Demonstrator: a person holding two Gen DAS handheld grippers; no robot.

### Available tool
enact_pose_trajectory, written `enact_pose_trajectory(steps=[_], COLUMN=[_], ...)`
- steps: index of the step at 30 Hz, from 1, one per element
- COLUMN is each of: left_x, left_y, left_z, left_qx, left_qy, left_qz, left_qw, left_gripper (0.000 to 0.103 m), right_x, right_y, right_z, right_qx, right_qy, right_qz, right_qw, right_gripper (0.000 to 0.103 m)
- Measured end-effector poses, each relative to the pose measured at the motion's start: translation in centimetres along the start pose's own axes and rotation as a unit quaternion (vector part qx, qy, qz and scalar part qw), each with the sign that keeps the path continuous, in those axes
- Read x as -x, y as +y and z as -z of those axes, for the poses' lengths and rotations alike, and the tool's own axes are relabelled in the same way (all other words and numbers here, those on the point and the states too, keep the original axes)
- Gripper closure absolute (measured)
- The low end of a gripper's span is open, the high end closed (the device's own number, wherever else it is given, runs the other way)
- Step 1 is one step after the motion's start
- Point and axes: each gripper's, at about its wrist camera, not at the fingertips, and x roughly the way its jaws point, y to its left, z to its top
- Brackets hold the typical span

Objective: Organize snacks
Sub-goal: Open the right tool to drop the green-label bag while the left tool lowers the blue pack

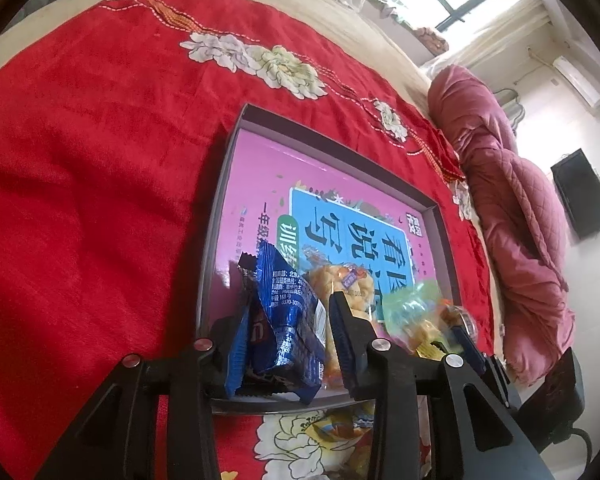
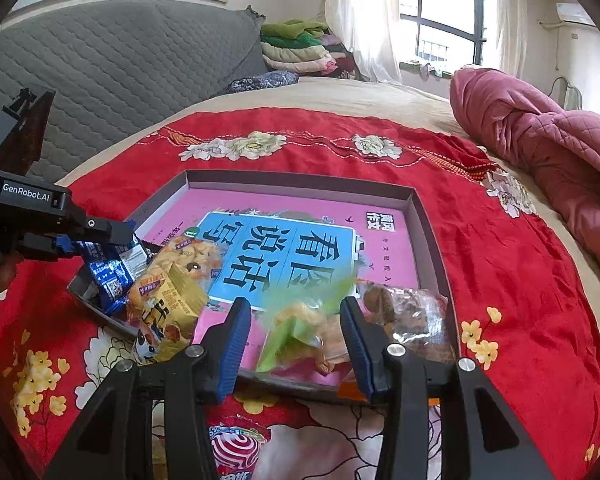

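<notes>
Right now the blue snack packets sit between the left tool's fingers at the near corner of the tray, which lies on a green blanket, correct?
Not quite: the blanket under the tray is red with flowers, not green, as the right wrist view shows. The rest holds: the blue snack packets sit between the left tool's fingers at the tray's near corner.

A bed [image 2: 380, 96] under a red floral blanket [image 2: 500, 264] (pink quilt [image 2: 540, 152] bunched right); daylight enters the far window [image 2: 448, 12], grey headboard [image 2: 112, 64] left.
</notes>
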Motion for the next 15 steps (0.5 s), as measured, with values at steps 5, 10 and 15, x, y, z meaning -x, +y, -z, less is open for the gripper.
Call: enact_pose_trajectory(steps=[5,10,15], left_x=[0.3,0.8,1.1], left_y=[-0.2,-0.4,-0.5], left_z=[-0.1,-0.1,-0.1], left_qx=[-0.004,-0.007,-0.006], left_qy=[-0.004,-0.010,-0.016], left_qz=[0.000,0.000,-0.003], left_qw=[1.0000,0.9999,0.9998], left_gripper=[0.062,0.057,0.051], right_x=[0.3,0.5,0.6], right_y=[0.0,-0.1,-0.1], right_z=[-0.1,-0.1,-0.1], right_qx=[-0.003,-0.007,-0.007], right_qy=[-0.003,-0.006,-0.007], right_qz=[0.001,0.000,-0.003], right_qw=[1.000,1.000,1.000], right_gripper=[0.055,0.053,0.048])
